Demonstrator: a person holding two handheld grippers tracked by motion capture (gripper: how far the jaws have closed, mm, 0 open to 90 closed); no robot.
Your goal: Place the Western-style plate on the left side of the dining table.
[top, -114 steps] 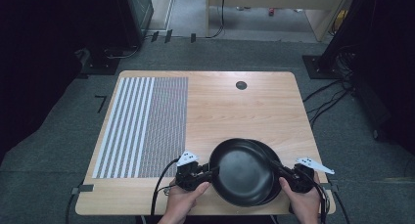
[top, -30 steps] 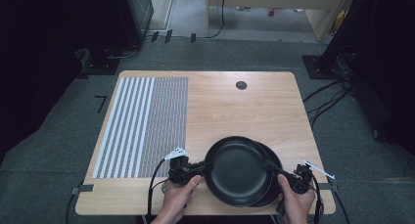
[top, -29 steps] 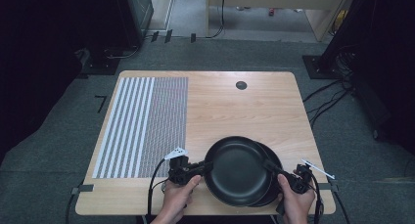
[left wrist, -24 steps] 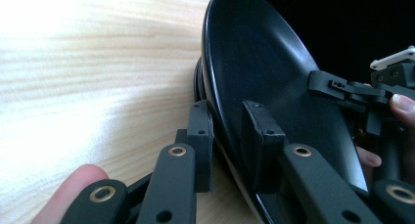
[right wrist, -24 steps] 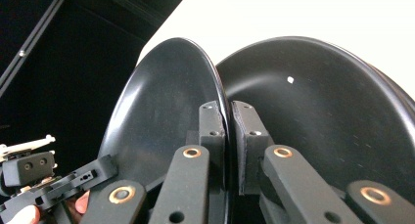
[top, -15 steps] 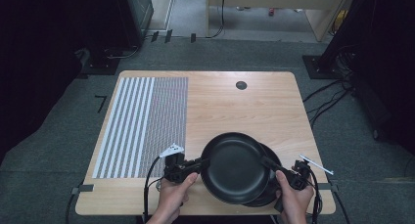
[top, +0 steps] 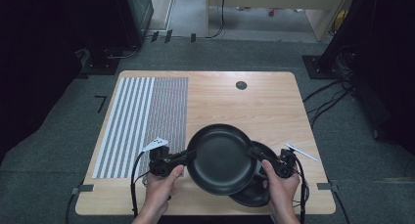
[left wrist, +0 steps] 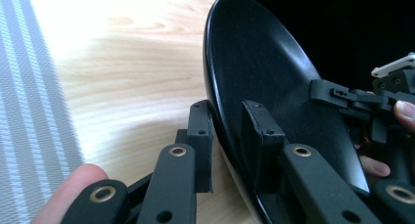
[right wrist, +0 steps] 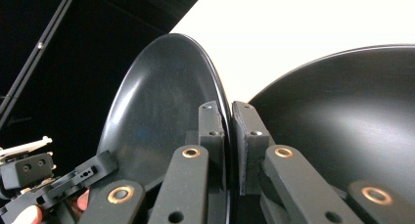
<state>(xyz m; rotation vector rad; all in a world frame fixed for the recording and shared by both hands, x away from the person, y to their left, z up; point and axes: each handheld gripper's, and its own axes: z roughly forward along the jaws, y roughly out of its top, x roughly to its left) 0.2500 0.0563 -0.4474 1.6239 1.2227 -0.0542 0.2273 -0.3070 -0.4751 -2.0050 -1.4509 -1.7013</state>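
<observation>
A black plate [top: 222,158] is held above the table's front, tilted, with a gripper clamped on each side of its rim. My left gripper [top: 188,155] is shut on the left rim; in the left gripper view the jaws [left wrist: 227,136] pinch the plate [left wrist: 274,87] edge. My right gripper [top: 257,158] is shut on the right rim, and its jaws [right wrist: 229,131] squeeze the thin edge of the plate [right wrist: 156,106]. A second black plate [top: 254,192] lies on the table beneath and to the right, partly covered, and also appears in the right gripper view [right wrist: 352,116].
A grey striped mat [top: 142,121] covers the left part of the wooden table [top: 264,106]. A small dark round spot [top: 241,85] sits near the far edge. Cables and dark equipment stand on the floor around the table.
The upper plate has come up off the lower one and shifted left and slightly away from me, uncovering more of the lower plate. Both grippers stayed shut on it.
</observation>
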